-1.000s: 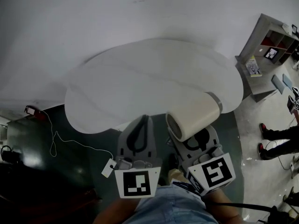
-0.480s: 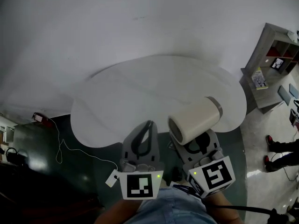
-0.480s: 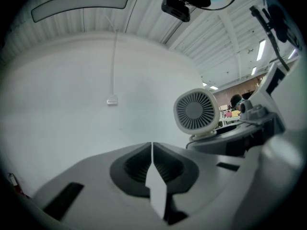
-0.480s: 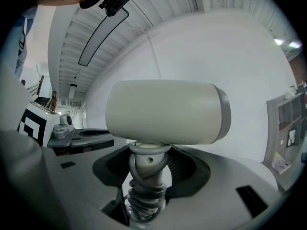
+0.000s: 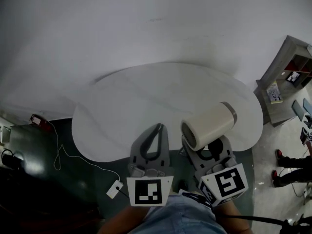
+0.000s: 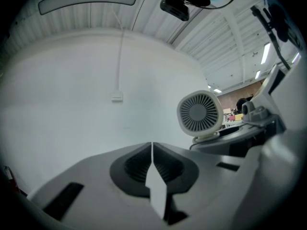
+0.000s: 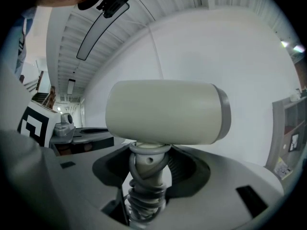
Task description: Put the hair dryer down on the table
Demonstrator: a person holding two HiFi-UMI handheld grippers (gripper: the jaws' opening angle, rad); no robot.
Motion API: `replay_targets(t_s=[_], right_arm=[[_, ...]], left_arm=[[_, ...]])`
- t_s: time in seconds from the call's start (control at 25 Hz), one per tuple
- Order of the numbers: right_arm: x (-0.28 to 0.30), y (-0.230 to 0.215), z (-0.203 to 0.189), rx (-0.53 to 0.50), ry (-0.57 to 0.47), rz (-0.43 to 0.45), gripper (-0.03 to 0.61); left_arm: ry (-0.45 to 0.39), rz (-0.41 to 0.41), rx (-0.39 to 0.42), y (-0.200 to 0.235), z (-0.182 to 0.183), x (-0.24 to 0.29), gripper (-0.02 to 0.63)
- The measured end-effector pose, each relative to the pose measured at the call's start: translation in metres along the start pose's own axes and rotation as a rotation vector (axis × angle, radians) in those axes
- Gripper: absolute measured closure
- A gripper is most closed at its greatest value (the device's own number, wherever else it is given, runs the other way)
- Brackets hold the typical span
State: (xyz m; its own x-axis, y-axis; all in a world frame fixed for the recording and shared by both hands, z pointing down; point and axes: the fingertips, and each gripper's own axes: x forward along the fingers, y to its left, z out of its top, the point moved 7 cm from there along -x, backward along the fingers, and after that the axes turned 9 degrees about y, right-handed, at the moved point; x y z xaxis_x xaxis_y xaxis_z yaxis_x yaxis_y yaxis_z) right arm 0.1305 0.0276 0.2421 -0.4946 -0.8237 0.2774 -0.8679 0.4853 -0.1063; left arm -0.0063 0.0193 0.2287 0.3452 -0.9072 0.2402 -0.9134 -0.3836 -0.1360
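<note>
A cream hair dryer [image 5: 208,125] with a grey ring at its back end is held in the air over the near edge of the white table [image 5: 146,106]. My right gripper [image 5: 210,152] is shut on its handle, which has the cord wound round it [image 7: 146,176]. The barrel [image 7: 165,111] lies crosswise above the jaws. My left gripper [image 5: 155,139] is shut with nothing in it, its jaws pressed together [image 6: 152,159] beside the dryer. The left gripper view shows the dryer's round intake grille [image 6: 199,113].
A white wall stands behind the table. A white cable with a plug [image 5: 115,189] lies on the dark floor at left. A grey shelf unit [image 5: 287,77] stands at right, and a person's feet [image 5: 278,167] show near it.
The view has drifted so the table and both grippers sit lower and further right in the head view. The dryer stays in the right gripper's hold.
</note>
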Motion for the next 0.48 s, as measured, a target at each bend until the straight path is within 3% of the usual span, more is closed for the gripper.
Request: replay_targets(t_s=[0.48], right_arm=[[0.117,-0.018,0.017,0.015,0.094,-0.038,0.357]], left_arm=[[0.036,-0.047,-0.026,0.081,-0.006,0.091,0.6]])
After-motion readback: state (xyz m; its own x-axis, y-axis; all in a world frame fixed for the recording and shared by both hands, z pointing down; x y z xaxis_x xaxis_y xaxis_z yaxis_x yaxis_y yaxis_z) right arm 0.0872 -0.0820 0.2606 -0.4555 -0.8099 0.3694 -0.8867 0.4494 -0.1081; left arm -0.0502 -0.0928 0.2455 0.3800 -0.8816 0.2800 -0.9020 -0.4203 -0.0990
